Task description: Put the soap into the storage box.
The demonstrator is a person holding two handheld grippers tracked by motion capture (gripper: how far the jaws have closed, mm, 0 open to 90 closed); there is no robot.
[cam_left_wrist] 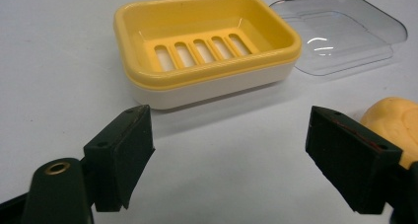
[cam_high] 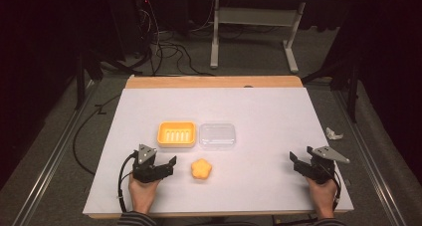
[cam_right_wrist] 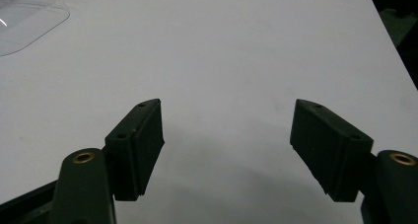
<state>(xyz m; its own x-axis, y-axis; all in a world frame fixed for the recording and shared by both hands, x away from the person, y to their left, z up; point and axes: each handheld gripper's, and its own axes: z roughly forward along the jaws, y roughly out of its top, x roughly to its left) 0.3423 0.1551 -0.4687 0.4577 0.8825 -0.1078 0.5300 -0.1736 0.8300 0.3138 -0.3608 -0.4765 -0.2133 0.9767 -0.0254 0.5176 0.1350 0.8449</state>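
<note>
High view: the yellow soap dish point(cam_high: 176, 134) sits mid-table, the clear lid point(cam_high: 217, 135) touching its right side. The orange soap point(cam_high: 201, 169) lies on the white table point(cam_high: 259, 106) just nearer the person than the dish, a little to its right. The left gripper point(cam_high: 171, 164) hovers near the dish's front left corner, beside the soap, jaws spread wide. The right gripper point(cam_high: 298, 161) hangs well right of the dish, also wide.

Left gripper view: jaws gape wide; the dish lies ahead between them, the soap behind the right jaw, apart from the dish.

Right gripper view: jaws wide over bare table, holding nothing; the lid's corner peeks in top left.
</note>
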